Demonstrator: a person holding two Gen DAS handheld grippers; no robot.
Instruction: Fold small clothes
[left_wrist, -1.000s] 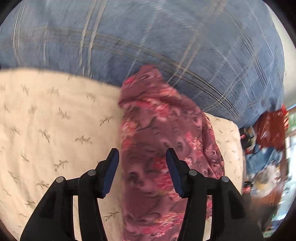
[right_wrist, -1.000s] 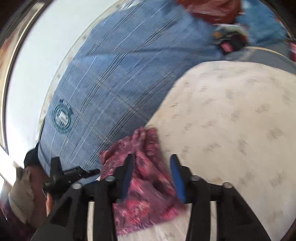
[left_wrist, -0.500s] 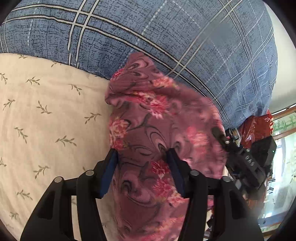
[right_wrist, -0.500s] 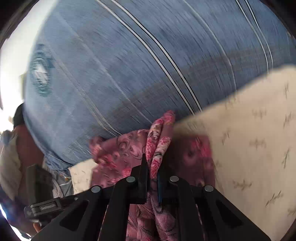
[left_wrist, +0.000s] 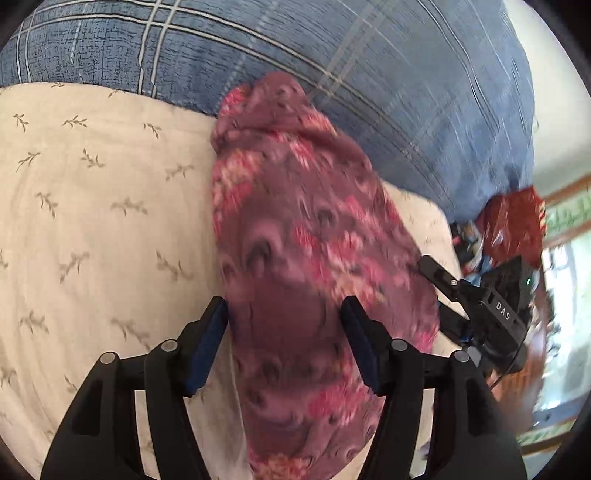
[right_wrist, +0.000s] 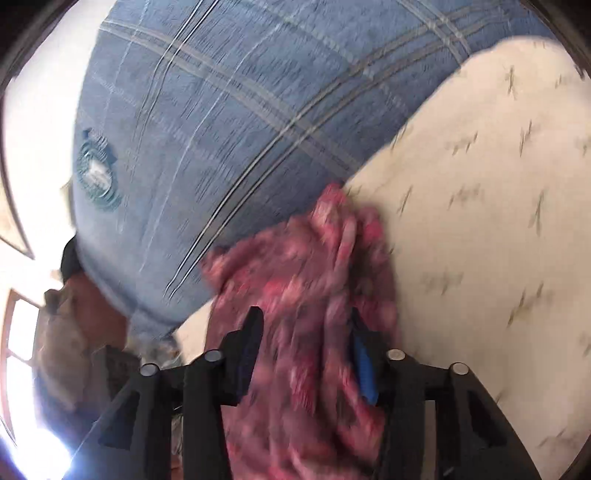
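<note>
A small maroon garment with pink flowers (left_wrist: 295, 240) lies on a cream sheet with a leaf print (left_wrist: 92, 221), its far end against a blue plaid pillow (left_wrist: 332, 55). My left gripper (left_wrist: 284, 325) is open, its jaws apart over the near part of the garment. My right gripper (right_wrist: 306, 339) is open too, with bunched garment (right_wrist: 314, 266) lying between its jaws. The right gripper also shows in the left wrist view (left_wrist: 480, 310), at the garment's right edge. Both views are blurred.
The blue plaid pillow (right_wrist: 240, 110) fills the far side. The cream sheet (right_wrist: 498, 203) spreads to the right in the right wrist view. A red bag (left_wrist: 517, 221) and clutter lie beyond the bed's right edge.
My right gripper was shut on a fold of the garment half a second ago; its jaws now stand apart. The garment has flattened a little. My left gripper stays open over it.
</note>
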